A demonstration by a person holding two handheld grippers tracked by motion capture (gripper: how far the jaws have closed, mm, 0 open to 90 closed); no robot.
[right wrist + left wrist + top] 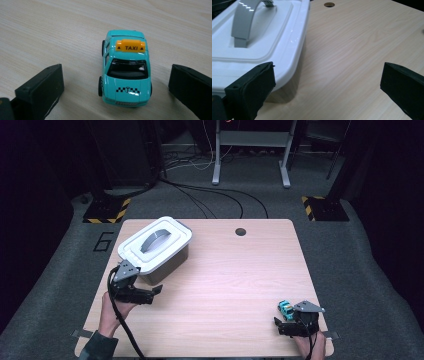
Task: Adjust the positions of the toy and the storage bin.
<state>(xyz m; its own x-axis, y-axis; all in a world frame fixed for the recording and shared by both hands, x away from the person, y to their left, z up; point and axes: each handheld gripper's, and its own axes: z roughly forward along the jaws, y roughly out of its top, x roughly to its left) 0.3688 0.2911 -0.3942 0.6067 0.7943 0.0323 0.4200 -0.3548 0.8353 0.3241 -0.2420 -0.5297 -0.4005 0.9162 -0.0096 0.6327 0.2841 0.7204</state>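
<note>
A teal toy taxi [126, 72] with an orange roof sign stands on the wooden table [225, 280] near its front right corner, also seen as the small teal car [285, 308] in the high view. My right gripper [116, 75] is open, its jaws on either side of the taxi's front end without touching it; from above the right gripper [281, 321] sits just behind the car. My left gripper [154, 295] hovers open with nothing between its jaws, beside the near corner of a white lidded box [155, 245]. The left gripper [328, 75] has the box [262, 42] at its left.
The box lid carries a grey arched handle [244, 20]. A round cable hole [240, 231] sits at the table's far edge. Bare wood lies between the box and the taxi. Beyond the table, cables and stand feet with hazard tape [107, 212] rest on grey carpet.
</note>
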